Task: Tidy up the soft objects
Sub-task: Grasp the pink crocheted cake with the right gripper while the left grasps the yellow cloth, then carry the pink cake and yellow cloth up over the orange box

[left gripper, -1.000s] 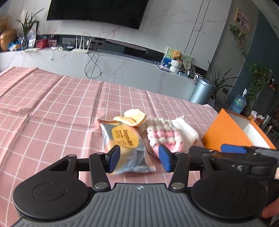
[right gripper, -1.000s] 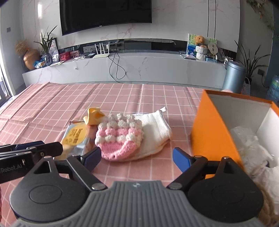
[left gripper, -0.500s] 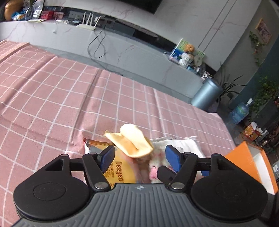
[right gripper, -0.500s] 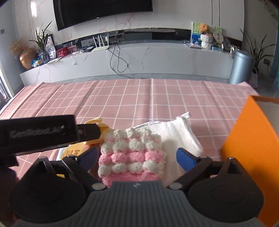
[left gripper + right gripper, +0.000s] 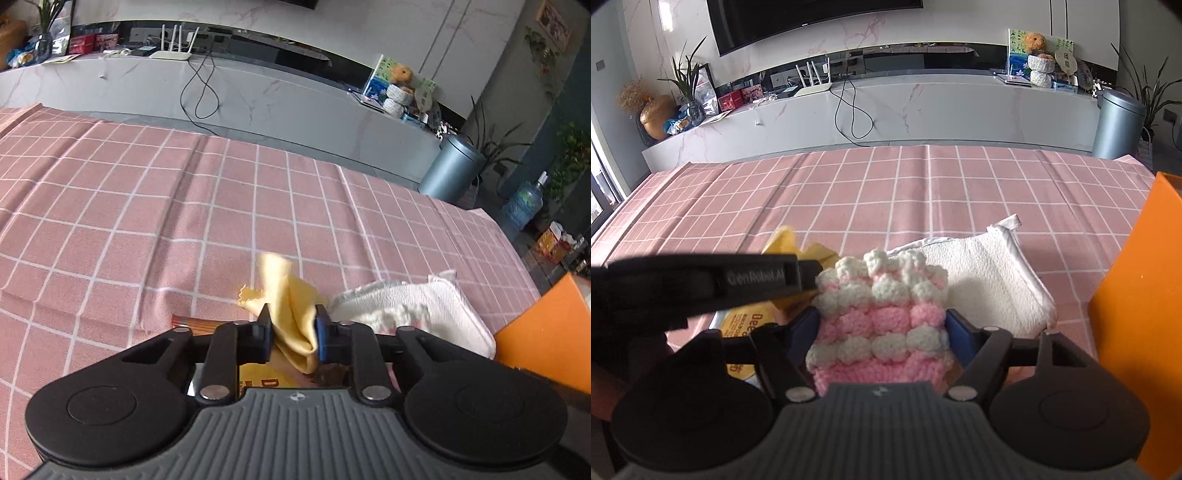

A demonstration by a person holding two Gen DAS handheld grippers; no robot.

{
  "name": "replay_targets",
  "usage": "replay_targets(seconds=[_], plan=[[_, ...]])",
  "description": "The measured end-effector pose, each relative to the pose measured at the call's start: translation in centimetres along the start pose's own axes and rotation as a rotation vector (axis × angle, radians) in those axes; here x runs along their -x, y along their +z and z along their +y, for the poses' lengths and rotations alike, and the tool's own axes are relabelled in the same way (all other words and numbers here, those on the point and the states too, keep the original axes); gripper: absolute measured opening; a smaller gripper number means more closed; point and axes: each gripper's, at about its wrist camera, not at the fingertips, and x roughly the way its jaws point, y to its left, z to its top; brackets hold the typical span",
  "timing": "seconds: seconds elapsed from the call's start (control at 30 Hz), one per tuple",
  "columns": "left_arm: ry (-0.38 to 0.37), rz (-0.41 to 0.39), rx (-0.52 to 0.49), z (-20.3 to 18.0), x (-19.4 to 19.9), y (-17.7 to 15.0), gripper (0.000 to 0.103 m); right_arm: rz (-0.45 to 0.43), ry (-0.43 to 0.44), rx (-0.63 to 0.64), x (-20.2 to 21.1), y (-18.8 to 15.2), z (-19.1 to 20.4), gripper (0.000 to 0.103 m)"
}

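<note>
Step in hand: double pick-up from the pile on the table, near the orange box.

Left claw: jaws narrow and closing, with the yellow cloth bunched between the pads. The pads press its folds on both sides. The cloth's free end sticks up past the tips; its lower part sits over the snack packet (packet not soft goods, so it likely stays).

Right claw: jaws mid-width and closing on the pink-and-white crochet piece. Both pads are against its flanks, and the yarn looks slightly squeezed. The crochet rests partly on the white towel, which lies flat beside the box.

Next move, as I judge it: finish both closures, then lift straight up so the towel and packet are not dragged. Whether the crochet snags the towel loops I cannot tell from here. Then carry right, over the box wall, and release inside.
</note>
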Motion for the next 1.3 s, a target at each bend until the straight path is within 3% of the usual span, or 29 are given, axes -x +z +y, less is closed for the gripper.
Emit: replay_targets(seconds=[0.13,0.2,0.77,1.03,1.3], plan=[[0.0,-0.006,-0.04,-0.3,0.0,-0.9,0.008,0.0,0.004,0.005,0.3,0.0,0.0,0.058],[-0.015,-0.003,-0.039,-0.3,0.1,-1.1,0.007,-0.004,0.0,0.034,0.5,0.0,0.2,0.051],[-0.037,0.055,-0.051,-0.4,4.2,-4.9,0.006,0.066,0.063,0.003,5.7,-4.2,-0.1,0.04],[-0.025,-0.024,-0.072,-1.5,9.0,-7.1,0.006,0.03,0.082,0.024,10.3,-5.6,-0.1,0.035],[-0.025,-0.119,-0.059,-2.4,15.0,-8.5,0.006,-0.061,0.121,0.038,16.0,-5.8,0.1,0.035]])
